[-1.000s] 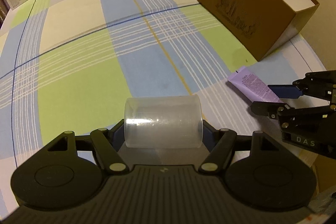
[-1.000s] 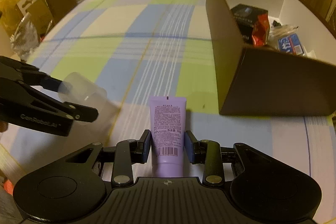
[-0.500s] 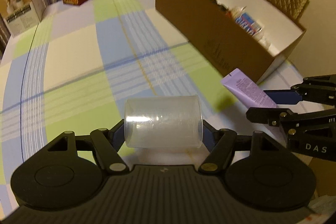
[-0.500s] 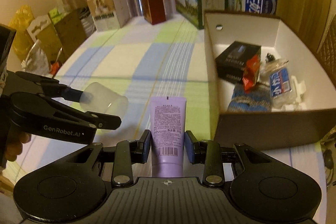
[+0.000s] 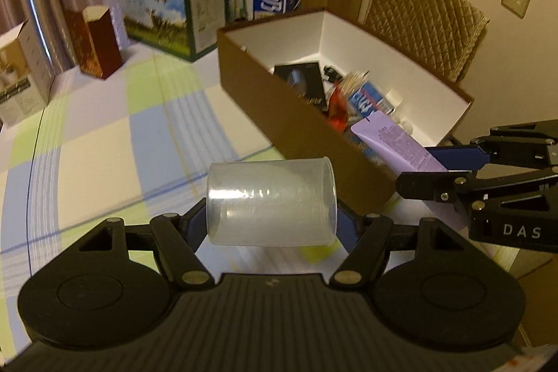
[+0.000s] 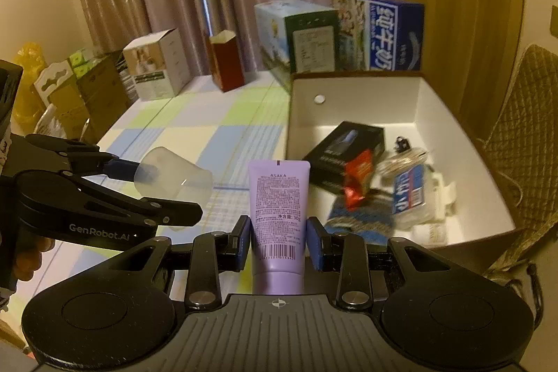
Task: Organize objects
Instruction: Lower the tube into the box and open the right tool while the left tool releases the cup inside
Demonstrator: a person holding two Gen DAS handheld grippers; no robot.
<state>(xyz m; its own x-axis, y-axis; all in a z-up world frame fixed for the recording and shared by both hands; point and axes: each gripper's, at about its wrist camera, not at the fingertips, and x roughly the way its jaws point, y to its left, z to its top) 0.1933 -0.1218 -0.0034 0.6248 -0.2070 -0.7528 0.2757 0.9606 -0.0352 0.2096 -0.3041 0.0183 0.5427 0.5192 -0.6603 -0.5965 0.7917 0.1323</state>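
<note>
Left claw [image 5: 272, 222]: closed across the sides of a clear plastic cup [image 5: 270, 201], which lies sideways between the pads with its open mouth to the right. The crosswise hold keeps the cup from rolling out. It hangs above the checked worktop [image 5: 104, 145], short of the brown box [image 5: 296, 124].

Right claw [image 6: 279, 246]: closed on the lower body of a purple tube [image 6: 279, 197], flat crimped end pointing forward, cap end hidden under the claw. In the left view the tube's forward end already overlaps the box's near wall.

The box holds a black carton [image 6: 347, 152], a red packet [image 6: 359, 183], a blue-and-white pack [image 6: 408, 194] and other small items, so it appears to be the collection point. Judgement: both items are carried for deposit there; neither is released yet. The free floor towards the far wall looks the better drop spot.
</note>
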